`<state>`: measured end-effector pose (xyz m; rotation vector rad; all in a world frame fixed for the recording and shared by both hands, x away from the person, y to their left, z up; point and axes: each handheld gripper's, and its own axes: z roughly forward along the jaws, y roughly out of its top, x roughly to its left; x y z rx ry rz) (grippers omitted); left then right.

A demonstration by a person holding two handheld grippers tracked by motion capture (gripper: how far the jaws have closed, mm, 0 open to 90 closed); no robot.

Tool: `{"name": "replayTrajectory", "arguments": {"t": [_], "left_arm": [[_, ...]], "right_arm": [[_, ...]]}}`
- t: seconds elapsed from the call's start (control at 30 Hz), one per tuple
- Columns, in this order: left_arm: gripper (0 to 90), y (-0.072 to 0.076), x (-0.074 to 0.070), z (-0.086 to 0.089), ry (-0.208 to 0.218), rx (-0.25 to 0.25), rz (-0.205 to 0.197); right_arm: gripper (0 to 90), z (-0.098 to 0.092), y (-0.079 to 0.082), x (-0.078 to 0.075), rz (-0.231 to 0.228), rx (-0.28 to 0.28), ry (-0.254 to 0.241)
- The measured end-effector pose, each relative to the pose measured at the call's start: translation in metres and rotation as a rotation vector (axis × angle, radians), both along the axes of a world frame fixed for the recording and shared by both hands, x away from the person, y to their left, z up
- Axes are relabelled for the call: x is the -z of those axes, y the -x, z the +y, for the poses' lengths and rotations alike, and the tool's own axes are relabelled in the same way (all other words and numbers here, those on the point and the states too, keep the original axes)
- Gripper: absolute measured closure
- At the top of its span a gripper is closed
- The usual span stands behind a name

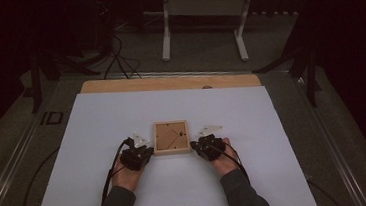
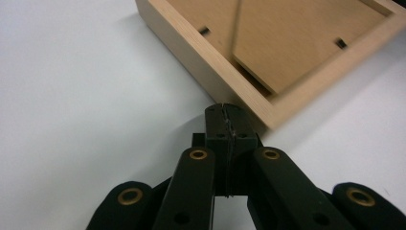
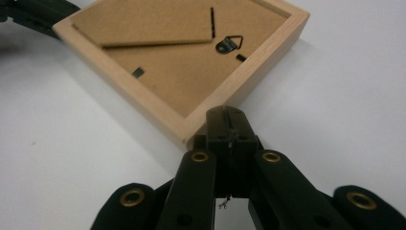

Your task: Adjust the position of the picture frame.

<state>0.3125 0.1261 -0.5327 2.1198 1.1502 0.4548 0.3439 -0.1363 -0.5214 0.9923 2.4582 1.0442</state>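
— High view first: where's the picture frame [image 1: 171, 137]?
— Face down on the white bench [image 1: 99, 140], backing board up, between both hands.
— Left tongs [image 2: 225, 111]?
— Pressed together, empty, at a frame corner.
— Right tongs [image 3: 227, 115]?
— Together too, empty, at the opposite near corner.

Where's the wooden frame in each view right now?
High view: frame at the table's centre, back side up, between the two hand-held grippers.
Left gripper view: upper right, corner by the shut jaws.
Right gripper view: upper centre, corner at the shut jaws.
Shared landmark: white board beneath it.
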Motion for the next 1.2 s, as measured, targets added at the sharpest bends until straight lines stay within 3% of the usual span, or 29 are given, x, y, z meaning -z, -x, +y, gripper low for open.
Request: {"name": "replayTrajectory", "arguments": {"t": [0.37,1.0,1.2], "left_arm": [[89.8,0.009,-0.003,0.0,0.002,-0.007,-0.004],[89.8,0.008,-0.003,0.0,-0.008,-0.038,-0.016],[89.5,0.008,-0.002,0.0,-0.016,-0.026,-0.026]], "right_arm": [[89.8,0.001,0.012,0.0,-0.006,-0.005,0.011],[89.8,0.003,0.009,0.002,-0.015,0.004,-0.014],[88.8,0.004,0.009,0.002,-0.026,0.006,-0.011]]}}
